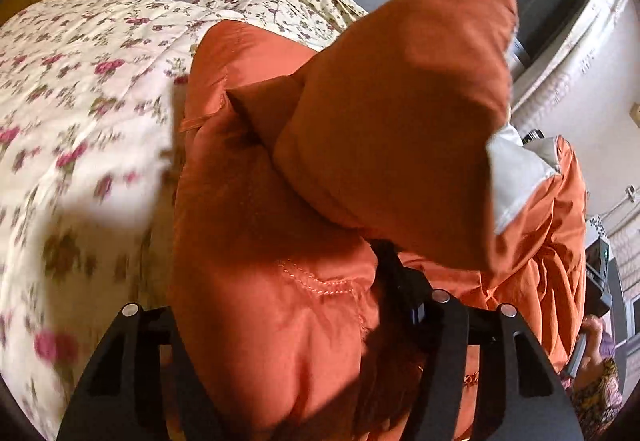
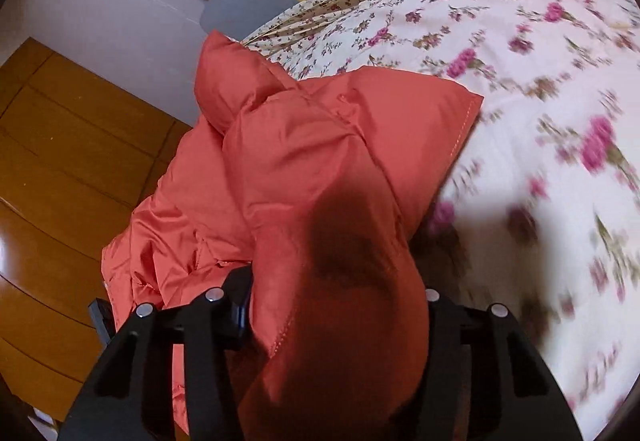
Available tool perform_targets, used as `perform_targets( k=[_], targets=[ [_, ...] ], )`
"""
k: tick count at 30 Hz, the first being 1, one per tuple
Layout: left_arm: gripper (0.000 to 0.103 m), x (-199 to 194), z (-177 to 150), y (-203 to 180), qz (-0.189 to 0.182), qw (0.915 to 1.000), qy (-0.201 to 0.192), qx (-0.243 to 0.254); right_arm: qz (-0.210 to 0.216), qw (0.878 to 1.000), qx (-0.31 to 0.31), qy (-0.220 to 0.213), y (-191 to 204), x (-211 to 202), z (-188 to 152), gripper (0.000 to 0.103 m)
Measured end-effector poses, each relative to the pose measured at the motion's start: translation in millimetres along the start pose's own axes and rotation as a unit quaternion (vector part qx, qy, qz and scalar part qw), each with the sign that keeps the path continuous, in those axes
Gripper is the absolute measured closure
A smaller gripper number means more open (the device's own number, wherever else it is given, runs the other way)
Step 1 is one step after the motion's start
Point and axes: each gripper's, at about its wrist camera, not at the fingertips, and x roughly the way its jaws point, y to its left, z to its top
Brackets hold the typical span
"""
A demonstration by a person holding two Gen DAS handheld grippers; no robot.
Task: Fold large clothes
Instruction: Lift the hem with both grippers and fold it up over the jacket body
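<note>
Left wrist view first: my left gripper [image 1: 298, 373] has a fat bunch of the orange padded jacket [image 1: 384, 113] stuffed between its fingers, and they look clamped on it, fabric bulging out both sides. The jacket sits on the edge of the bed, over the floral quilt [image 1: 80, 89], with one puffy part standing up in front of the lens and a bit of pale grey lining [image 1: 516, 177] showing at its edge. Off to the right I can just see a hand [image 1: 592, 345] on the other tool, partly cut off. Right wrist view: my right gripper [image 2: 340, 353] also has a thick roll of the jacket [image 2: 320, 145] between its fingers, pinched tight as far as I can tell, though the pads themselves are buried in cloth. From here part of the jacket droops off the bed edge toward the wooden floor [image 2: 60, 161]. What worries me: this shell looks slick and puffy, so a grab on bulk rather than on a seam could slide out mid-fold. Also I've probably caught several layers, which could drag the wrong part along and leave a lumpy fold, and the hanging bit could pull the rest off the bed.
</note>
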Motion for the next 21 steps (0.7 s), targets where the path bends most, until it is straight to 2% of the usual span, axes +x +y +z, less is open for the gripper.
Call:
perform_targets(
  k=[8, 10, 11, 12, 13, 14, 15, 17, 21],
  targets=[
    [0.043, -41, -61, -13, -0.010, 0.9998, -0.002, 0.018, 0.000, 1.000, -0.001, -0.008, -3, -50, -51, 0.052],
    [0.043, -48, -69, -15, -0.009, 0.9996, -0.005, 0.026, -0.008, 1.000, -0.006, -0.014, -2, -58, -60, 0.048],
    [0.041, -52, -74, -15, -0.009, 0.9995, -0.008, 0.029, -0.016, 1.000, -0.009, -0.019, -2, -63, -65, 0.042],
    [0.039, -56, -79, -16, -0.005, 0.9994, -0.013, 0.031, -0.024, 0.999, -0.010, -0.025, -2, -69, -70, 0.037],
    [0.031, -58, -81, -15, 0.001, 0.9994, -0.017, 0.031, -0.033, 0.999, -0.011, -0.030, -2, -72, -72, 0.033],
    [0.027, -62, -84, -14, 0.009, 0.9992, -0.021, 0.031, -0.052, 0.998, -0.010, -0.037, -1, -77, -73, 0.023],
    [0.023, -68, -88, -15, 0.015, 0.9991, -0.026, 0.031, -0.065, 0.997, -0.009, -0.044, 0, -82, -73, 0.017],
    [0.018, -83, -92, -12, 0.028, 0.9986, -0.039, 0.023, -0.085, 0.994, -0.012, -0.070, 3, -100, -75, 0.016],
    [0.010, -119, -88, -8, 0.045, 0.9942, -0.095, 0.026, -0.085, 0.990, -0.045, -0.107, 15, -121, -62, 0.010]
  ],
)
